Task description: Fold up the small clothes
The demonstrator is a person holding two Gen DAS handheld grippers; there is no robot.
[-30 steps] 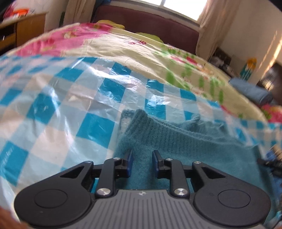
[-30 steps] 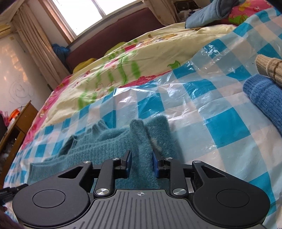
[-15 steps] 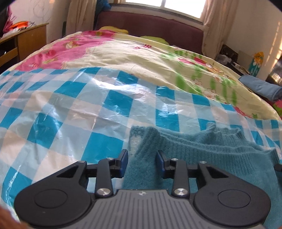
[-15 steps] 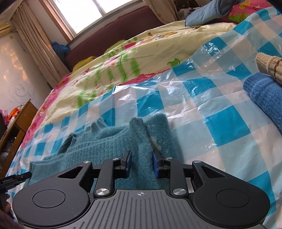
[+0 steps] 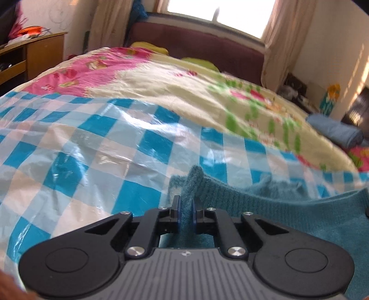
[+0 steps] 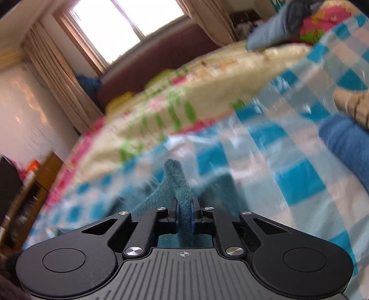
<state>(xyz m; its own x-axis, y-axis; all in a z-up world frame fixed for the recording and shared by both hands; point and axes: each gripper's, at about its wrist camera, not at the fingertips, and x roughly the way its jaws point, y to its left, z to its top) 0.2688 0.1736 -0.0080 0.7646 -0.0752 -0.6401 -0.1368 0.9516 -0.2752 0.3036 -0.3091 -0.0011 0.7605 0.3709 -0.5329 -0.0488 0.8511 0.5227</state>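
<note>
Blue-and-white checked plastic sheet [image 5: 96, 147] covers the bed; my fuzzy teal knit sweater [image 5: 288, 207] lies on it. Left gripper [image 5: 185, 213] & right gripper [image 6: 184, 214] have just closed, each pinching a sweater edge. Fold step starting, I reckon; next: lift both evenly, carry over.

Daylight pours from a blown-out window [image 5: 216, 18] far ahead of the tongs. Glare streaks the checkered plastic sheet [image 5: 96, 147] ahead-left. The right wrist view is smeared — motion blur throughout — and both bend at edges.
</note>
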